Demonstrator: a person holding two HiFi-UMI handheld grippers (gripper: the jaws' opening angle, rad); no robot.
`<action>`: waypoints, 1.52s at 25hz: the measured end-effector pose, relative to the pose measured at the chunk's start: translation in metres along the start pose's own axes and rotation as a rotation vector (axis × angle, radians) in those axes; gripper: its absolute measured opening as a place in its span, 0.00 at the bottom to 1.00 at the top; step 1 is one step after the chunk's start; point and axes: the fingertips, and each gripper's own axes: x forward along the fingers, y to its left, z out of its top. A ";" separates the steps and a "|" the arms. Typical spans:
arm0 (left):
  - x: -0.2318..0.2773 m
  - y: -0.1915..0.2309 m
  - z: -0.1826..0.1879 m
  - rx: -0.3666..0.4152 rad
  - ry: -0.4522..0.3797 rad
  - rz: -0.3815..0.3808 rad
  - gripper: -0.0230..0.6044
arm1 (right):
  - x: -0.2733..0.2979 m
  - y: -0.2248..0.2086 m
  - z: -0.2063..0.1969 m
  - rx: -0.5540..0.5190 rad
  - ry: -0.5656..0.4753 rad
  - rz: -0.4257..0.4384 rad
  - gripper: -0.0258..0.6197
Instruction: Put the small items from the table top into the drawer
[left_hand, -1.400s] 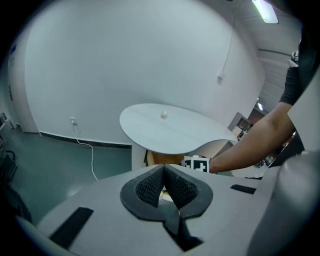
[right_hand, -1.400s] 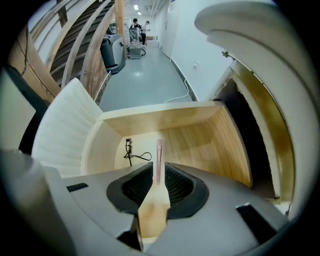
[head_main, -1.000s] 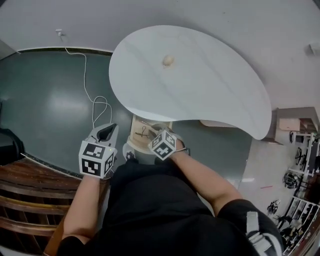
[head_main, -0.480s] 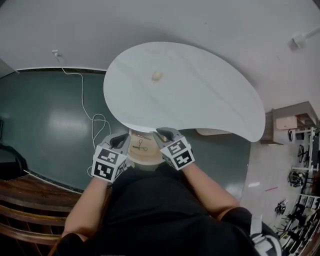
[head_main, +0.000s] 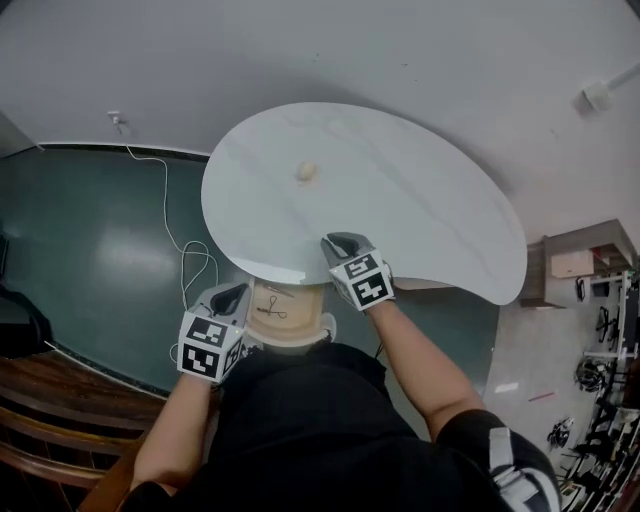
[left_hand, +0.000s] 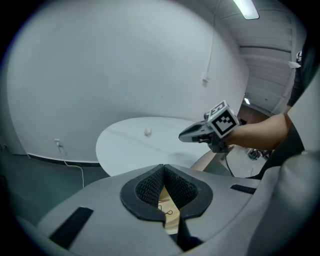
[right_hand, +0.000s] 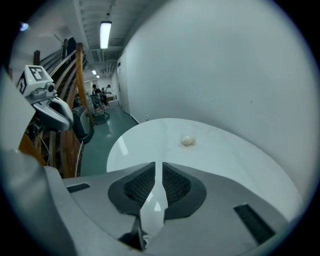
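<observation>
— What is on the table top?

— One small lump (head_main: 307, 171), cream-coloured, rounded and a little uneven. It lies alone on the white kidney-shaped table (head_main: 430, 200), towards the far side and well apart from both tools.

— And the drawer?

— The light wooden drawer (head_main: 300, 322) stands pulled out under the table's near edge. A thin dark wire-like item (head_main: 270, 306) lies on its floor; what it is I cannot tell.

— The grippers?

— The left gripper (head_main: 230, 293) hangs just beside the drawer's left side. Its jaws are pressed together at the tips, with nothing between them. The right gripper (head_main: 340, 241) is over the table's near edge and points toward the lump. Its jaws have just been closing; a thin slit shows between them, and they hold nothing.
</observation>
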 end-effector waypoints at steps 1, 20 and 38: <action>-0.001 -0.001 -0.001 -0.011 -0.002 0.014 0.06 | 0.007 -0.009 0.004 -0.029 0.003 -0.001 0.11; -0.041 -0.005 -0.036 -0.245 -0.001 0.292 0.06 | 0.142 -0.115 0.066 -0.215 0.043 0.001 0.38; -0.067 -0.010 -0.064 -0.346 0.018 0.406 0.06 | 0.195 -0.109 0.052 -0.156 0.170 0.101 0.46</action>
